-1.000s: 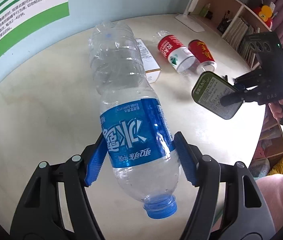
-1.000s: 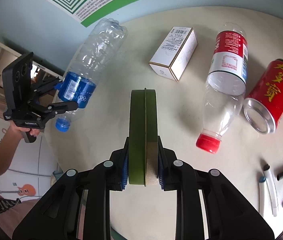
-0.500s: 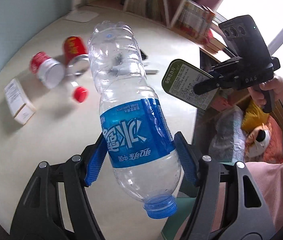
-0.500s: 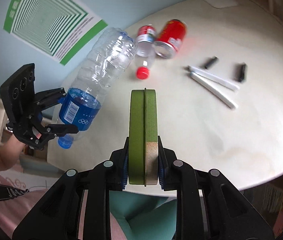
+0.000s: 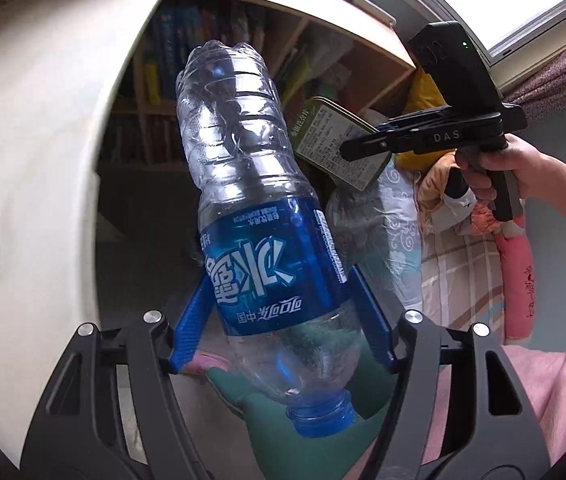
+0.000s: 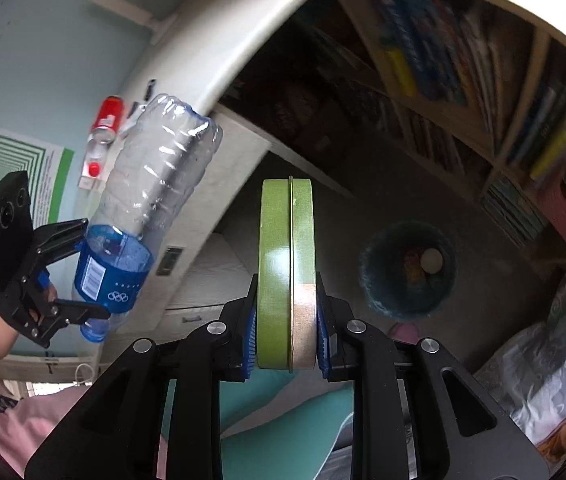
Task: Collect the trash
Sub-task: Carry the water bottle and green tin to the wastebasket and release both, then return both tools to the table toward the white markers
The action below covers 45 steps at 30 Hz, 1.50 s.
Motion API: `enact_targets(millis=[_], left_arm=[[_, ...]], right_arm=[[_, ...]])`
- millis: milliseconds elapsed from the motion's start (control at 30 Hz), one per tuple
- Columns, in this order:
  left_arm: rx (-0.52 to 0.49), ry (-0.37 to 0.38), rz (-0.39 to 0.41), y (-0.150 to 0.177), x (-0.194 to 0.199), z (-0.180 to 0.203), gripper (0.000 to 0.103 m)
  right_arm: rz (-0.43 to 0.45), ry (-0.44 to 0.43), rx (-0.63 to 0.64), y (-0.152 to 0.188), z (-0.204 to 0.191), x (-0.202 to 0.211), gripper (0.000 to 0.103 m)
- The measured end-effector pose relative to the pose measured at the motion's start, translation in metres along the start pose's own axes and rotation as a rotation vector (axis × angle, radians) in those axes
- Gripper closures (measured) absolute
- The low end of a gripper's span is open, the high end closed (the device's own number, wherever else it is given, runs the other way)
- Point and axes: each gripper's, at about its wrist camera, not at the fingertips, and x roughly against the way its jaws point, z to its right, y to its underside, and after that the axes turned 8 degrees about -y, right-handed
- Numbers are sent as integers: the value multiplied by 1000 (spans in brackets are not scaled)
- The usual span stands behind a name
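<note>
Holding two things off the worktop [image 6: 219,40]: left fingers [image 5: 283,320] around the bottle [image 5: 259,232], right fingers [image 6: 287,332] squeezing the green tin [image 6: 279,264]. Bin [image 6: 407,268] down on the floor, just right of the tin, nearer the right hand.

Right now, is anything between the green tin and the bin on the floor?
No. In the right wrist view only bare floor shows between the tin and the bin.

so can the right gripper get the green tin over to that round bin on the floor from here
Probably yes: the right gripper holds the green tin edge-on, the round bin sits open-topped on the floor ahead, and nothing stands between them.
</note>
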Motion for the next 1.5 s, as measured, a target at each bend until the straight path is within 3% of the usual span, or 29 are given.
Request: enact_targets(millis=[200, 400, 533, 667, 800, 867, 933, 1167, 1367, 1500], left_arm=[[51, 14, -160, -18, -139, 15, 38], [62, 34, -331, -8, -285, 1, 38], [71, -9, -429, 9, -372, -24, 38], [-2, -76, -515, 24, -437, -39, 36], [70, -110, -580, 33, -469, -65, 32], [72, -102, -591, 34, -468, -70, 30], [28, -133, -570, 33, -458, -67, 22], [17, -127, -506, 19, -399, -68, 22], [109, -61, -372, 29, -285, -38, 22], [150, -15, -260, 38, -183, -13, 22]], right_arm=[[-80, 18, -106, 24, 130, -45, 79], [-186, -4, -129, 33, 223, -139, 79], [-268, 11, -140, 40, 276, -205, 79], [-335, 37, -152, 47, 315, -260, 79], [-350, 78, -146, 50, 332, -282, 74], [-362, 106, -114, 50, 337, -287, 72], [-369, 100, -112, 49, 335, -282, 71], [-337, 87, -75, 41, 309, -237, 67], [-284, 31, -8, 27, 242, -177, 65], [-259, -41, 81, 11, 170, -135, 66]])
